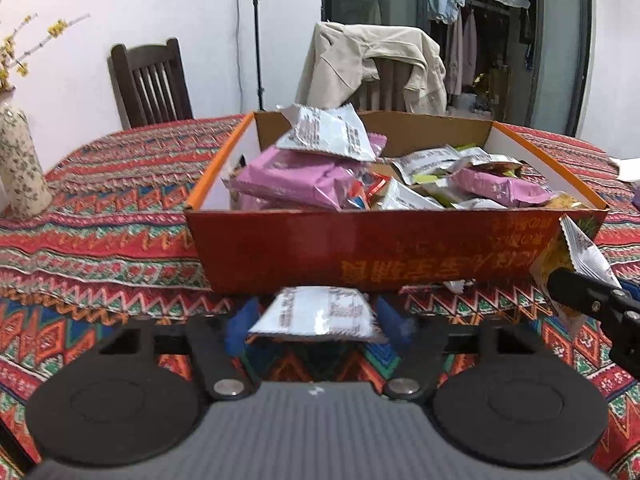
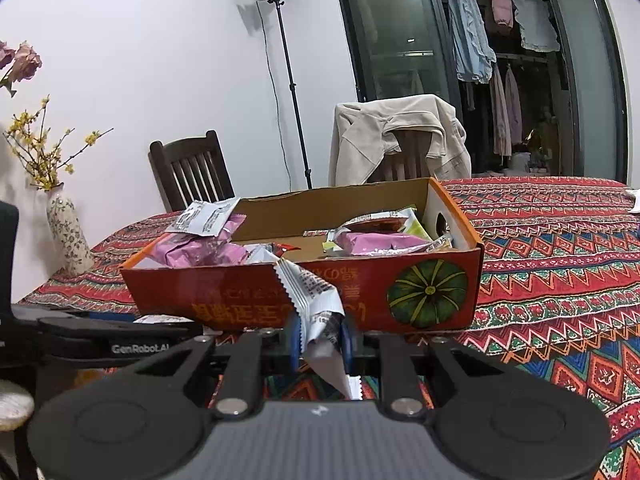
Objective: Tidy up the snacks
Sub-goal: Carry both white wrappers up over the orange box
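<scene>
Silver packet (image 1: 316, 312) lies crosswise in left tool (image 1: 316, 322), pinched; right tool (image 2: 320, 340) pinches upright sachet (image 2: 316, 300).

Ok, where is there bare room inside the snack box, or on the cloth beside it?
Inside the cardboard box, bare floor shows mid-box near the back wall, between the purple packets and the right-end pile. The left end is heaped. The tablecloth right of the box lies bare; bare cloth also separates box and vase.

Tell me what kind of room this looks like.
Most likely a home dining area: a table under a patterned cloth, wooden dining chairs, one draped with a jacket, and laundry hanging behind glass doors.
</scene>
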`<action>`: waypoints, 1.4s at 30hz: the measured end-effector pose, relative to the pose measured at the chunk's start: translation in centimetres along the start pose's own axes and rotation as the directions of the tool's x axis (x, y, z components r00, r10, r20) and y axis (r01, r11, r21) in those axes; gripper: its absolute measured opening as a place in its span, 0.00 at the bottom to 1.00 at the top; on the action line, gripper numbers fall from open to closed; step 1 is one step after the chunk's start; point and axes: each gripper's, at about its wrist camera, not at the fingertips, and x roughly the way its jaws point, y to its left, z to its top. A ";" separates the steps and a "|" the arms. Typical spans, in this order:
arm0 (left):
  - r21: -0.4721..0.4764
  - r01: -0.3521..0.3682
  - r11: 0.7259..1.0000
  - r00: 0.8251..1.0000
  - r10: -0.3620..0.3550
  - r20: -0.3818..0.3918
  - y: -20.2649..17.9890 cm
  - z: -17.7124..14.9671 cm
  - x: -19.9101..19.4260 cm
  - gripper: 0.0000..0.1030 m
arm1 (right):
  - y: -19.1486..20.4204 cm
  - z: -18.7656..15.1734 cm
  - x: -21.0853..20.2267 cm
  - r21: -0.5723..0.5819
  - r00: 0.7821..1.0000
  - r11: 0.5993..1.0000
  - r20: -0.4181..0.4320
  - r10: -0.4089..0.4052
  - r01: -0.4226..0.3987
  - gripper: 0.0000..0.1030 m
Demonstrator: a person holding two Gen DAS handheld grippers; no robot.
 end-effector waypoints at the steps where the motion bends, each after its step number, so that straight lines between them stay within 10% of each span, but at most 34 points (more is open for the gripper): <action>1: 0.000 0.000 1.000 1.000 0.000 0.006 0.0 -0.1 0.0 0.62 | 0.0 0.0 0.0 -0.001 1.000 1.000 0.000 0.001 -0.001 0.18; 27: 0.015 0.036 0.999 0.991 -0.038 0.127 0.6 -0.6 -5.7 0.55 | 0.6 0.0 -0.6 -0.032 1.000 0.999 0.024 0.016 -0.015 0.19; 42: 0.034 0.066 0.997 0.930 -0.074 0.360 -0.8 3.8 -10.8 0.56 | 0.5 4.5 -3.3 -0.083 0.988 0.997 0.152 0.008 0.005 0.19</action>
